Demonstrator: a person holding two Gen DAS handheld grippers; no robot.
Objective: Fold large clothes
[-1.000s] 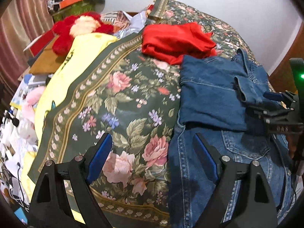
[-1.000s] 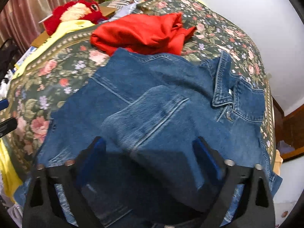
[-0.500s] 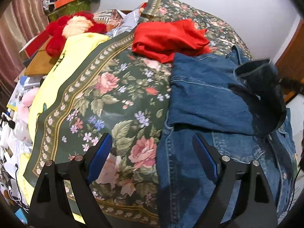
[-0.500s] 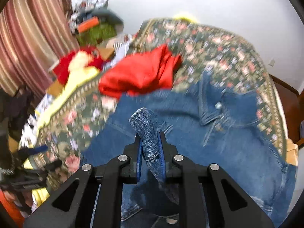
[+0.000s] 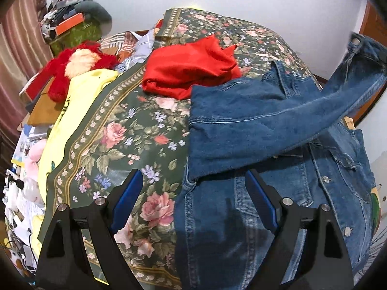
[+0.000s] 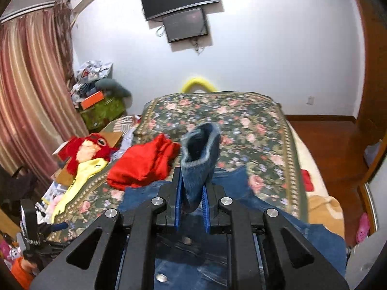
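Right gripper (image 6: 191, 206) clamped tight on the denim jacket (image 5: 278, 169) sleeve cuff (image 6: 200, 154) sticking up past its jaws, left gripper (image 5: 193, 198) wide open, empty, over the jacket's hem.

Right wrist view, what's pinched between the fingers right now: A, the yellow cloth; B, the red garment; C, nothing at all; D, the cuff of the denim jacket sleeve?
D: the blue fingers of the right gripper are closed on the denim jacket sleeve cuff, which sticks up above them, while the red garment lies on the bed beyond.
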